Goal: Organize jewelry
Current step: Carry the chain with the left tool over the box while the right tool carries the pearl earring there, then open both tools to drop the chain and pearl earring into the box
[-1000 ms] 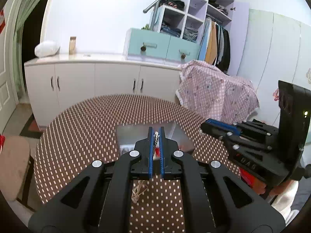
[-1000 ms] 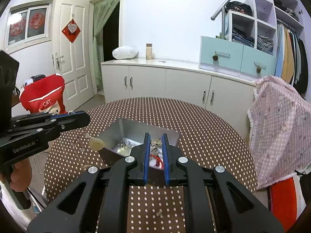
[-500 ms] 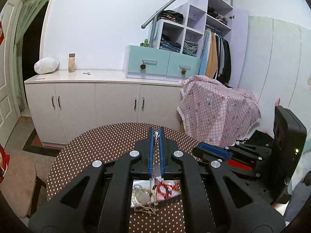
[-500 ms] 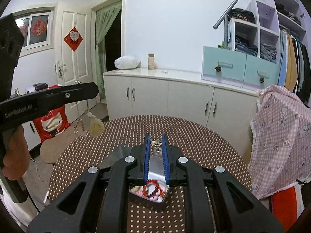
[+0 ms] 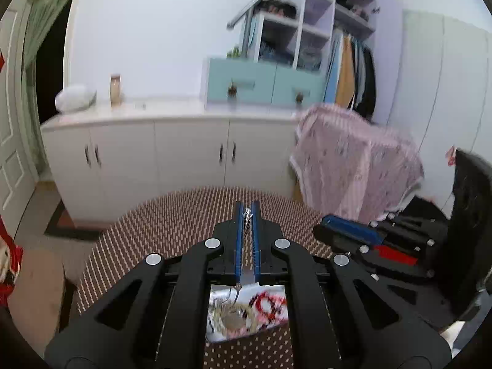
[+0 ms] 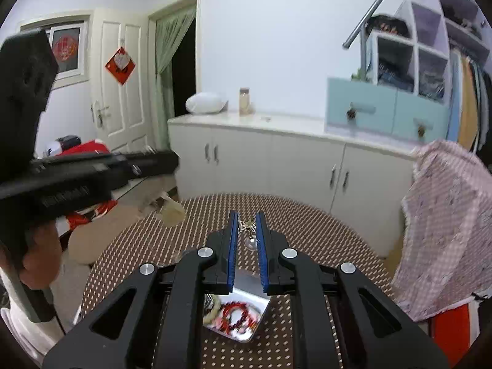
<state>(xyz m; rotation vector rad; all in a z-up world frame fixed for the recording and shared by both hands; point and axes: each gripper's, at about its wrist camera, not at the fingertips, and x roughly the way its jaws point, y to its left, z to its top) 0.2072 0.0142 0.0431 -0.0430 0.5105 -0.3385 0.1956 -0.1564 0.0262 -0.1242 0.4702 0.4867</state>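
Observation:
My left gripper (image 5: 247,213) is shut on a thin necklace chain (image 5: 246,215) whose round pale pendant (image 6: 172,213) hangs below it; the left gripper also shows in the right wrist view (image 6: 147,166). My right gripper (image 6: 247,226) is shut on a small bow-shaped earring (image 6: 247,226) with a drop hanging under it. Both are held high above a metal tray (image 6: 259,316) on the dotted table. The tray holds a red bead bracelet (image 6: 235,315) and other jewelry. In the left wrist view the tray (image 5: 215,336) lies under the fingers.
The round brown dotted table (image 6: 307,224) stands before white cabinets (image 6: 276,160). A pink checked cloth (image 6: 446,221) covers something at the right. A door and a red item are at the left. The right gripper shows in the left wrist view (image 5: 353,230).
Both grippers have risen from the tray, each lifting its piece of jewelry; the tray now sits lower in both views. The pendant swings under the left gripper.

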